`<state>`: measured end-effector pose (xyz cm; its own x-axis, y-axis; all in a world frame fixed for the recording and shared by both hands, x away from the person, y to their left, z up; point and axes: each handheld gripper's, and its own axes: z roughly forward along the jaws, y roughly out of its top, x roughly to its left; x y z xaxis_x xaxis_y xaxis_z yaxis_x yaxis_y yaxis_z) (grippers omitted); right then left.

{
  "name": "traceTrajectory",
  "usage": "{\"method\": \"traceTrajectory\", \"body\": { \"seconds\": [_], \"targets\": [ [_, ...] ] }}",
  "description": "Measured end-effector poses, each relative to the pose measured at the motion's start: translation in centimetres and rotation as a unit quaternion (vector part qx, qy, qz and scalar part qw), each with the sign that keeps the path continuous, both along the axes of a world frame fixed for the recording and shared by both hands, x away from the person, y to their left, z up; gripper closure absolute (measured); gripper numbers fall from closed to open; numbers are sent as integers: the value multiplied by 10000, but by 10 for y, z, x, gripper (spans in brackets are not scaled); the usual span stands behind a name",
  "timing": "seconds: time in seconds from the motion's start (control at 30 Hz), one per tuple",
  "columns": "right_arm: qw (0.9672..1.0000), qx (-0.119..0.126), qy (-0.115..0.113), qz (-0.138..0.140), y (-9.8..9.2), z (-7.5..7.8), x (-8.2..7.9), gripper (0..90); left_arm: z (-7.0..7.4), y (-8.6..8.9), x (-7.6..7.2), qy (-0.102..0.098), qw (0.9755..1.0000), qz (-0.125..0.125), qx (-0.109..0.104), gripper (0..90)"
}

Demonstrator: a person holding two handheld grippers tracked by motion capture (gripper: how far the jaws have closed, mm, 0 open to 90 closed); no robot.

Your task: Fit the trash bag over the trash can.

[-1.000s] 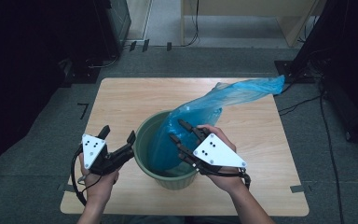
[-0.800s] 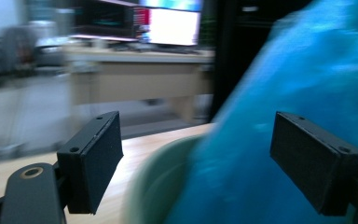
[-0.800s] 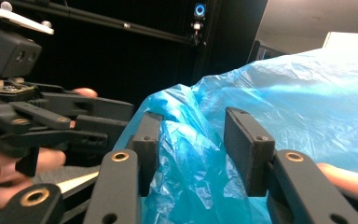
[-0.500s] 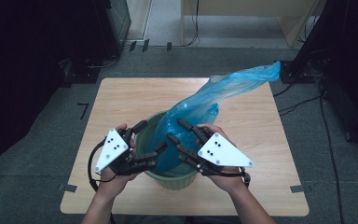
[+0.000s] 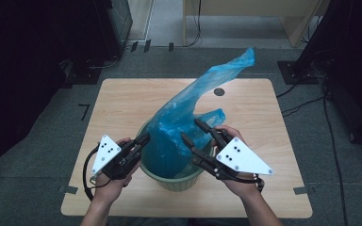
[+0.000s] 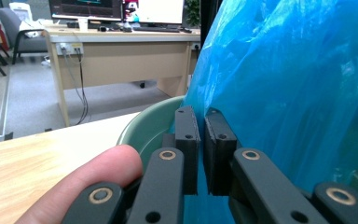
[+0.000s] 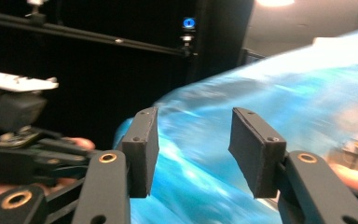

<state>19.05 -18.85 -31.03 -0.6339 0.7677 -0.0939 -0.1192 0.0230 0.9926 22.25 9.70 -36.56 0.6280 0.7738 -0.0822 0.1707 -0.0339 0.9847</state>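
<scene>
A green bin (image 5: pixel 175 181) stands at the table's near middle, with a blue plastic bag (image 5: pixel 188 108) in it whose long tail rises toward the far right. My left gripper (image 5: pixel 143 140) is at the bin's left rim (image 6: pixel 149 123). Its jaws have just been closing and now pinch the edge of the bag (image 6: pixel 284 93) between the pads (image 6: pixel 186 140). My right gripper (image 5: pixel 194 132) hovers over the bin's right side. Its jaws have just been opening and stand open (image 7: pixel 193 116), with the bag (image 7: pixel 270 93) behind them and not pressed.
The wooden table (image 5: pixel 122 103) has a small dark round hole (image 5: pixel 219 92) at the far right. Dark stands and cables surround the table on the floor. A desk with monitors (image 6: pixel 116 44) stands beyond the bin in the left gripper view.
My left gripper moved in from the left to the bin's rim and closed on the bag. The bag's tail swung up and leftward. The right jaws spread a little wider.
</scene>
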Motion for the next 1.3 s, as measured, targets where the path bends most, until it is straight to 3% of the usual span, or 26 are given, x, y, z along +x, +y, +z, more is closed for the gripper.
{"method": "traceTrajectory", "body": {
  "seconds": [0.13,0.2,0.23,0.33,0.43,0.47,0.5,0.57,0.6,0.63,0.67,0.7,0.77,0.8,0.83,0.93,0.97,1.0,1.07,1.13,1.17,1.2,1.3],
  "targets": [
    [9993,229,119,-272,-11,-3,5,502,-3,4,1,28,10000,-36,-28,855],
    [9991,265,176,-273,-13,-4,7,493,-5,5,1,36,10000,-40,-37,854],
    [9990,186,317,-259,-14,-6,10,449,-7,5,1,44,10000,3,-24,852],
    [9982,60,463,-380,-13,-9,13,403,-8,6,2,63,10000,46,-13,847],
    [9938,125,1023,-410,-17,-15,24,354,-11,10,3,98,9999,134,-31,849],
    [9938,125,1023,-410,-17,-15,24,354,-12,11,4,107,9998,166,-44,849],
    [9896,74,1411,-269,-20,-19,32,328,-13,14,5,134,9996,242,-65,855],
    [9850,-51,1717,-152,-22,-24,38,357,-13,15,5,148,9995,279,-75,862],
    [9838,-91,1788,-71,-22,-26,40,417,-14,17,6,169,9993,312,-90,866],
    [9838,-91,1788,-71,-22,-26,40,417,-14,18,7,178,9992,347,-104,866],
    [9836,-189,1793,70,-21,-30,41,592,-14,19,7,199,9989,397,-149,868],
    [9839,-263,1765,76,-18,-32,40,678,-13,20,7,201,9988,399,-182,866],
    [9844,-376,1716,122,-14,-33,39,820,-12,21,7,180,9988,405,-211,839],
    [9844,-376,1716,122,-14,-33,39,820,-12,21,7,180,9988,405,-211,797],
    [9853,-386,1654,194,-9,-34,38,900,-7,21,4,121,9986,472,-219,733],
    [9864,-389,1581,222,-5,-34,35,900,0,20,0,13,9984,524,-226,554],
    [9869,-388,1550,237,-3,-34,34,900,5,20,-3,-61,9984,492,-279,554],
    [9879,-404,1470,281,2,-34,31,900,16,18,-10,-211,9980,465,-365,482],
    [9882,-416,1440,327,7,-34,28,900,27,14,-18,-361,9974,413,-473,429],
    [9882,-426,1431,340,9,-33,27,900,32,11,-21,-395,9973,394,-484,391],
    [9884,-467,1392,392,14,-33,26,900,36,7,-24,-385,9974,338,-498,328],
    [9885,-480,1379,405,16,-33,25,900,41,0,-27,-326,9979,97,-557,313],
    [9882,-594,1350,417,24,-32,22,900,43,-7,-28,-293,9983,39,-504,288]
  ]
}}
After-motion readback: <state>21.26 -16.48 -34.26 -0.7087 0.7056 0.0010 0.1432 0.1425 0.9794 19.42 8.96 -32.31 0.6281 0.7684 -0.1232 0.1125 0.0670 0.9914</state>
